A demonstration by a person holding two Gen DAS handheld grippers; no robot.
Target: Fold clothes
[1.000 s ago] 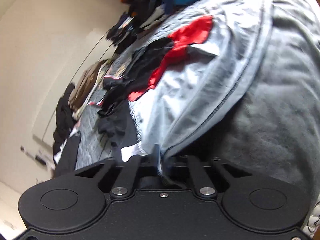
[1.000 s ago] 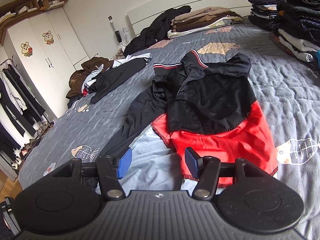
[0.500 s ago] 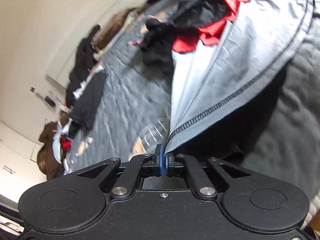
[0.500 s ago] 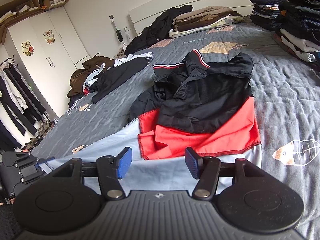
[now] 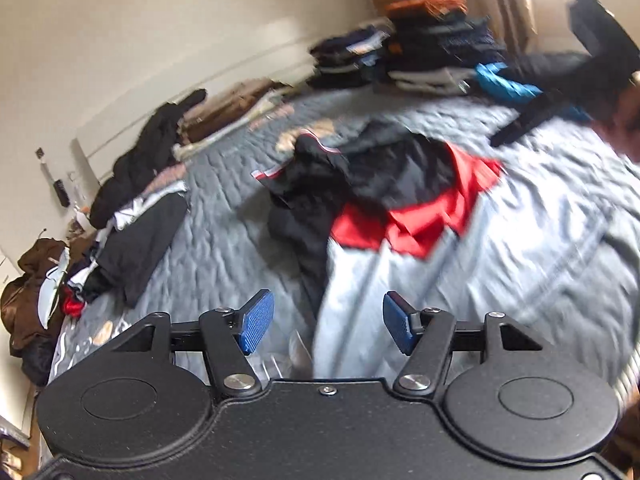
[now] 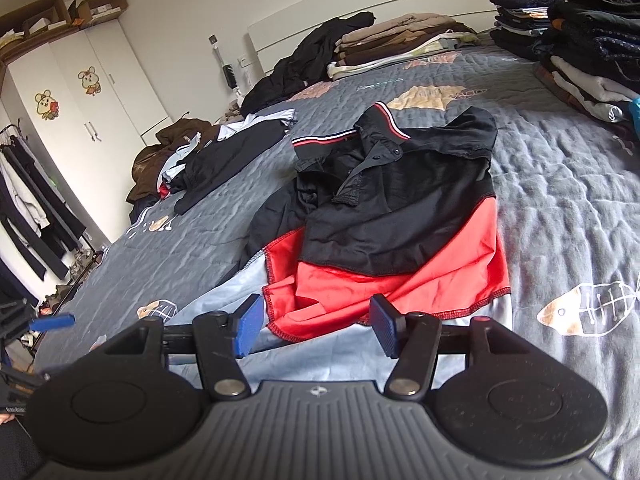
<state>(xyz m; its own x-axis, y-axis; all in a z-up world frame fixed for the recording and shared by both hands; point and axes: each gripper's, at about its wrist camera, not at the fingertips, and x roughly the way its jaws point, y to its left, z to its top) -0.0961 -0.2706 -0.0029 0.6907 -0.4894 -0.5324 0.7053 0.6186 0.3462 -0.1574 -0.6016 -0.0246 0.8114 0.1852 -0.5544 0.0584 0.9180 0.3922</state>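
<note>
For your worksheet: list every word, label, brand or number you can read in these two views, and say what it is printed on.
No legible text.
Grey bedspread: faint lettering beside the fish prints, too small to read.
Wardrobe: two cartoon mouse stickers, no words.
Right claw housing: a small embossed emblem, no letters.

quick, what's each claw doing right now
left claw: open, holding nothing, over the light grey garment
right claw: open, holding nothing

black polo shirt (image 6: 400,208), red garment (image 6: 400,292), grey fish-print bedspread (image 6: 560,208)

White wardrobe (image 6: 100,92), pale walls (image 6: 192,4), grey quilted bed (image 6: 560,200)
</note>
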